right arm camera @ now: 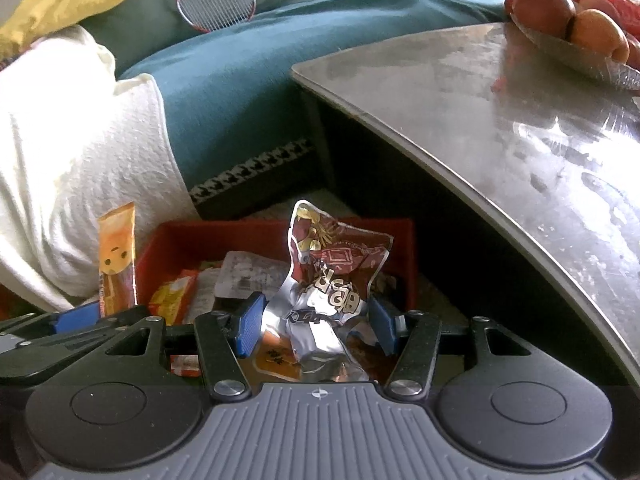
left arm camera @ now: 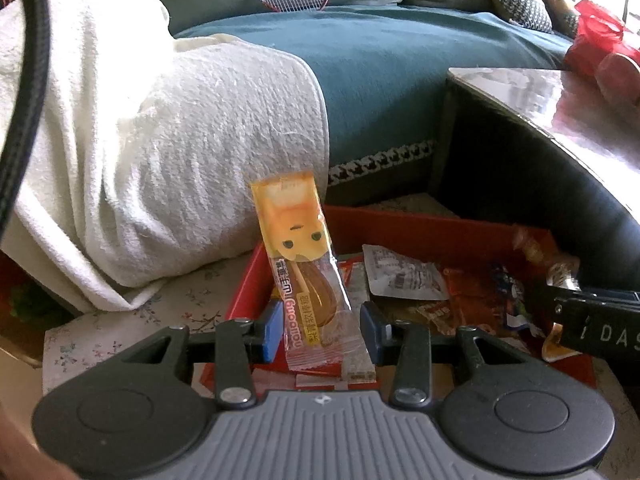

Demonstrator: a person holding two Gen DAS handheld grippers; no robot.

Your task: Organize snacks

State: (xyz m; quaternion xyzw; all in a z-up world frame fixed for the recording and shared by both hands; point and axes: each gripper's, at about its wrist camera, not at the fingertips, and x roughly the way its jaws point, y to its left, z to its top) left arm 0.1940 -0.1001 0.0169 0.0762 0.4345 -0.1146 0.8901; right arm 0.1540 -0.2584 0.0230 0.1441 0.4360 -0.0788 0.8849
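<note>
Above the red box, the left gripper loosely straddled a lollipop packet; the right gripper pinched a crumpled foil packet. Either could slip outside.

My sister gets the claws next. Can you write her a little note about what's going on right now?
Left claw: shut on the yellow lollipop packet, held upright above the red box.
Right claw: shut on the crumpled maroon snack bag, also above the red box.
Already in the box: several snack packets, including a silver pouch.
Left to do: both held snacks are not yet put down. Maybe lower them into the box, then let go.
Nearby: low table with a fruit dish.
</note>
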